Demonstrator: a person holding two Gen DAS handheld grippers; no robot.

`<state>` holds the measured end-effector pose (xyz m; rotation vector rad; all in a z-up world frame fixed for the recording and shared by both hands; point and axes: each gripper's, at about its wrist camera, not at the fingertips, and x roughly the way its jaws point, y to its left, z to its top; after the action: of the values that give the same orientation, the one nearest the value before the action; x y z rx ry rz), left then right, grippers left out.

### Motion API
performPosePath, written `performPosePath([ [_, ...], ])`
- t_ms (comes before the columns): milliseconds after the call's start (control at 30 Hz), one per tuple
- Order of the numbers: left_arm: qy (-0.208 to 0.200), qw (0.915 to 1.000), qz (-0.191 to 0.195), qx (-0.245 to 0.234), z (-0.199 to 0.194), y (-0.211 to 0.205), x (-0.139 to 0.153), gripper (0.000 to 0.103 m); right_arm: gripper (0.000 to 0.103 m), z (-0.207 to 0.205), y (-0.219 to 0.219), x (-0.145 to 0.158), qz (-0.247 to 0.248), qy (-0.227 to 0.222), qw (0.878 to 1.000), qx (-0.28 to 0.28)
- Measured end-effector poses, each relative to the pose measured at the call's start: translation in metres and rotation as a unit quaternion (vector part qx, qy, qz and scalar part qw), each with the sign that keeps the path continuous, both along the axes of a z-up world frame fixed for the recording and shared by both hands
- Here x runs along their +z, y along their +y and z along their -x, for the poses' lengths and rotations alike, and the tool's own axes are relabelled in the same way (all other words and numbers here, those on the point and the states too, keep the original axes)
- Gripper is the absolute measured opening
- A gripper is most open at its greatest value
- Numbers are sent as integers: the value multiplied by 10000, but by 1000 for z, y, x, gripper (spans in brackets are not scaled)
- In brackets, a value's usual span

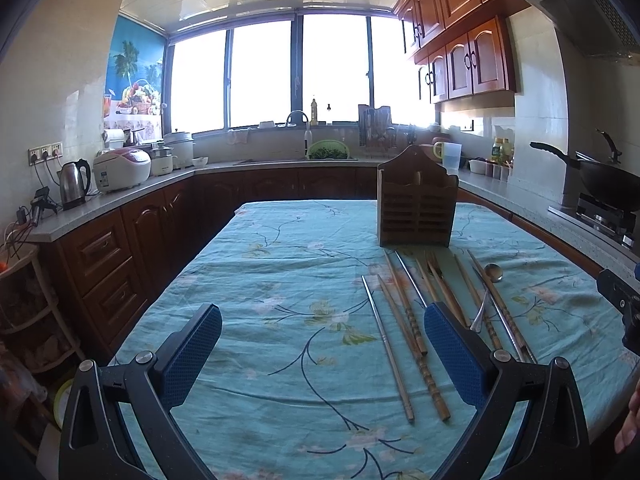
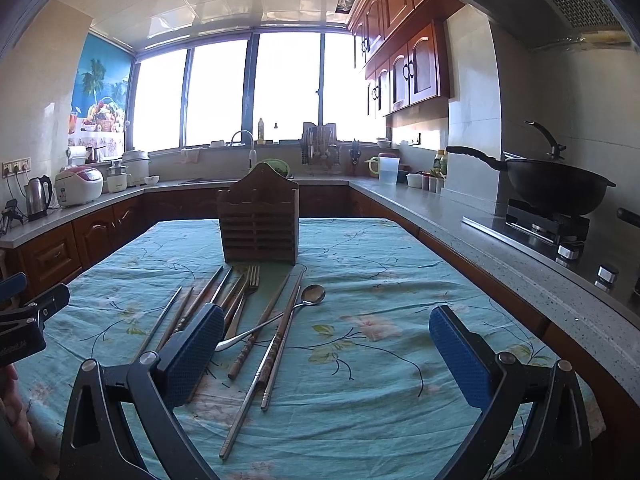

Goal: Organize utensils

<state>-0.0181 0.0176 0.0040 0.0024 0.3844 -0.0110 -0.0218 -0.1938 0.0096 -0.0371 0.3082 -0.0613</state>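
Both hand-held grippers hang above the near end of the desk (image 1: 280, 360) with nothing between their blue pads: the left hand-held gripper (image 1: 322, 354) is spread wide over bare cloth just left of the utensils, and the right hand-held gripper (image 2: 326, 354) is spread just as wide, with its left pad in front of part of the pile. The utensils lie loose on the floral tablecloth (image 2: 380, 360) in front of the wooden slatted caddy (image 2: 259, 216), which stands upright farther back. They are metal chopsticks (image 2: 244, 412), bamboo chopsticks (image 1: 416, 364), a fork (image 2: 249, 280) and a steel spoon (image 2: 314, 295) whose handle crosses over two or three sticks. All of these look light, thin and stiff. The metal ones are likely slick and apt to roll or swivel in a pinch; the ribbed bamboo should hold better. I judge a grip near the middle of a shaft keeps a stick from tipping, and the spoon is best taken first, since it lies on top. Lying flat on soft cloth, each piece leaves little room under it for a pad. Several pieces overlap behind the right hand-held gripper's left pad, so their count is unclear. The caddy's compartments cannot be seen from here, nor whether anything is inside.
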Motion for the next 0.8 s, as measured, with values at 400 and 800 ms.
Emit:
performPosePath([
  [400,24,10000,41,-6,-2,2,0,102,103,-2,1,0,-11,32,10000,29],
  [800,35,10000,51,-3,-3,1,-1,102,103,-2,4,-2,-22,49,10000,39],
])
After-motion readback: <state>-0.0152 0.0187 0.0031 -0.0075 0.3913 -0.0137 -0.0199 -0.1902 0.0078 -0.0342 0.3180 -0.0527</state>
